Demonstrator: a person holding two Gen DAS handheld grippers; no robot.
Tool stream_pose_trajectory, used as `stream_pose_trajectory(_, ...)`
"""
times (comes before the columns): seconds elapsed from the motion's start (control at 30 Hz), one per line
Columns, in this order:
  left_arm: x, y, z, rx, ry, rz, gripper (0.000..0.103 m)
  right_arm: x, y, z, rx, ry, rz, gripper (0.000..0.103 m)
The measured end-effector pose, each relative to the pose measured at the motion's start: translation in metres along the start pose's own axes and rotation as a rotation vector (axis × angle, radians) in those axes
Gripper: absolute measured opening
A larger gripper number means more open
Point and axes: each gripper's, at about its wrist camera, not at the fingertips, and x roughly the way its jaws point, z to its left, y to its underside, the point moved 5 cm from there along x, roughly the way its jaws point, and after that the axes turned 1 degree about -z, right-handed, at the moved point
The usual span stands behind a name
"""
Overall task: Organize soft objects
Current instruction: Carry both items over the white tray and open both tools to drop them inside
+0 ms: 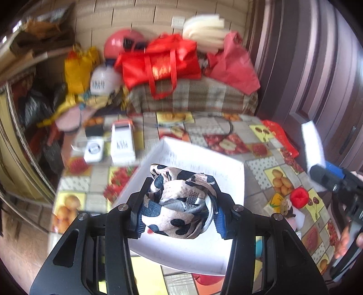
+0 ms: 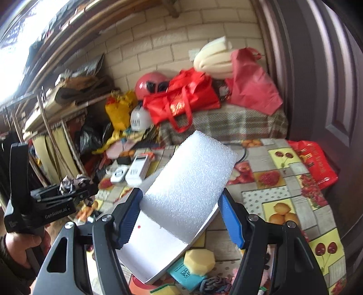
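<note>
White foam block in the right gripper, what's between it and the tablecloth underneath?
The white box: in the right wrist view, the foam block hangs over its open inside, above the tablecloth.

The left wrist view looks forward and down along its tool (image 1: 179, 208), close over a white box (image 1: 233, 181) on the bench (image 1: 267, 163). The right wrist view looks likewise along its tool (image 2: 179, 217), from further right. Both share box (image 2: 156, 249), bench (image 2: 261, 197), brick wall (image 1: 127, 20) and each other's tool.

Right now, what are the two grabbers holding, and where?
Left gripper squeezes the bunched patterned cloth by its sides; right gripper pinches the white foam block at its lower end.
</note>
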Motion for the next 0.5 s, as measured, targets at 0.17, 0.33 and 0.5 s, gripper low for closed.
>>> stream_pose_trajectory(0.17, 0.050, 0.030, 0.020, -0.064, -0.002, 0.144, 0.047, 0.054, 0.034, 0.020, -0.032, -0.065, 0.175, 0.068)
stream_pose_trajectory(0.33, 0.087, 0.048, 0.028, -0.071, -0.005, 0.231, 0.047, 0.096, 0.071, 0.028, -0.010, -0.089, 0.323, 0.068)
stream_pose_trajectory(0.5, 0.113, 0.056, 0.031, -0.099, 0.017, 0.285, 0.048, 0.118, 0.079, 0.033, -0.037, -0.082, 0.359, 0.070)
